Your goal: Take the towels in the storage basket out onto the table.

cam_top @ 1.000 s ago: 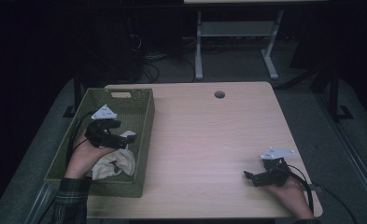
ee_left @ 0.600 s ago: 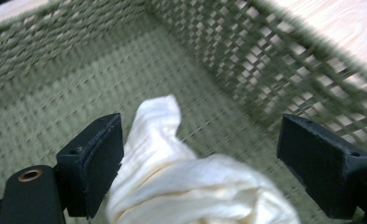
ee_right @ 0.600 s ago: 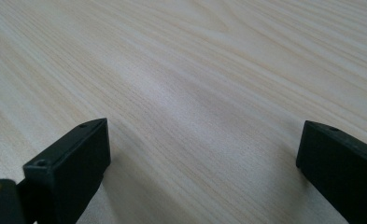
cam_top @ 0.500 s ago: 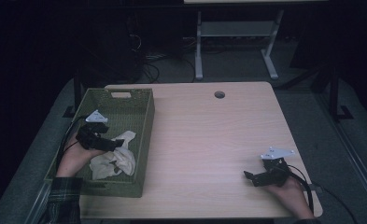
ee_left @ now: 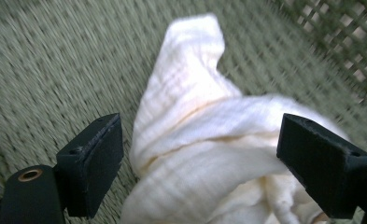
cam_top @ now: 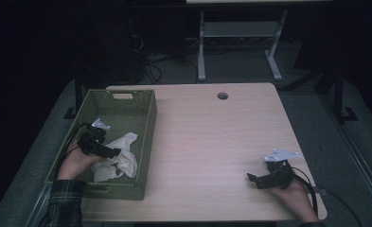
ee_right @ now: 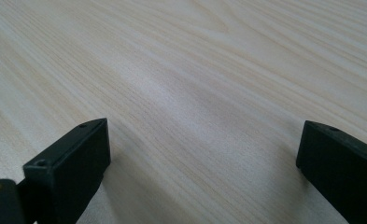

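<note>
Drawn back toward the basket's (cam_top: 148,137) near end, left hand-held gripper (cam_top: 111,152) was seen released over the cloth (ee_left: 204,154); right hand-held gripper (cam_top: 252,178) released, well outside the basket.

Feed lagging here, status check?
Left gripper open, jaws straddling the white cloth in the green basket. Right gripper open, low over bare table. Nothing obstructing.
</note>
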Demonstrator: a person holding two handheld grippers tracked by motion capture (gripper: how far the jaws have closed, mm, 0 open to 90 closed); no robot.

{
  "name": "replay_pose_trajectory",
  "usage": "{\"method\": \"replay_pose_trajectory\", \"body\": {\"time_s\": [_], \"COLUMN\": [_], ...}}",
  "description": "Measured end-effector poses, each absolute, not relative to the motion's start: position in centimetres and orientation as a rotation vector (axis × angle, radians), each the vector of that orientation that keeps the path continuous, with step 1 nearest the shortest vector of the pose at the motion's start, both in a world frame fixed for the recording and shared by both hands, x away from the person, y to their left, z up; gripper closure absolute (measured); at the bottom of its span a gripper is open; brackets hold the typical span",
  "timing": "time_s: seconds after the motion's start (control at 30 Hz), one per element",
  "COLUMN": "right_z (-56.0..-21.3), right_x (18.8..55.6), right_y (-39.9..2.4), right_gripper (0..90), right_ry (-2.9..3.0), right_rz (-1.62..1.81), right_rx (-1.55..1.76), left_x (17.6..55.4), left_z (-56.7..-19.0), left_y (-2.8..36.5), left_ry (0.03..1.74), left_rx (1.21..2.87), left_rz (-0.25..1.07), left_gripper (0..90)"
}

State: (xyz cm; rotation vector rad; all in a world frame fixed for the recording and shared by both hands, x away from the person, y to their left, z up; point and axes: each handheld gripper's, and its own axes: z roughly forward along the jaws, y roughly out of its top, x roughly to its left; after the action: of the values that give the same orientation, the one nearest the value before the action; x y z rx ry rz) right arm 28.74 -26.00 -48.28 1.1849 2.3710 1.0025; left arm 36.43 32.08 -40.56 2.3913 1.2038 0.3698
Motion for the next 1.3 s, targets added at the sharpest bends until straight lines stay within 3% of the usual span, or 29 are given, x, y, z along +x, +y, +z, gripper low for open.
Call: {"method": "replay_pose_trajectory", "body": {"time_s": [0.63, 0.87, 0.9, 0.93, 0.97, 1.1, 1.3], "right_z": [-48.3, -48.3, -48.3, -48.3, -48.3, -48.3, -48.3], "right_x": [28.7, 28.7, 28.7, 28.7, 28.7, 28.7, 28.7], "right_y": [-26.0, -26.0, -26.0, -26.0, -26.0, -26.0, -26.0], "right_gripper": [2.4, 2.4, 2.4, 2.4, 2.4, 2.4, 2.4], "right_ry": [2.371, 2.371, 2.371, 2.371, 2.371, 2.371, 2.371], "right_rz": [1.002, 1.003, 1.003, 1.002, 1.004, 1.002, 1.002], "right_rx": [1.185, 1.185, 1.185, 1.185, 1.185, 1.185, 1.185], "left_x": [37.3, 37.2, 37.2, 37.2, 37.2, 37.0, 36.8], "left_z": [-42.7, -42.7, -42.6, -42.5, -42.3, -41.6, -40.3], "left_y": [32.4, 32.4, 32.4, 32.4, 32.5, 32.6, 33.0], "left_ry": [1.372, 1.398, 1.394, 1.386, 1.393, 1.368, 1.334], "left_rx": [2.441, 2.418, 2.419, 2.42, 2.411, 2.41, 2.317], "left_rz": [0.179, 0.082, 0.067, 0.058, 0.039, 0.07, 0.112], "left_gripper": [16.2, 40.1, 40.1, 51.6, 56.8, 70.6, 75.5]}}
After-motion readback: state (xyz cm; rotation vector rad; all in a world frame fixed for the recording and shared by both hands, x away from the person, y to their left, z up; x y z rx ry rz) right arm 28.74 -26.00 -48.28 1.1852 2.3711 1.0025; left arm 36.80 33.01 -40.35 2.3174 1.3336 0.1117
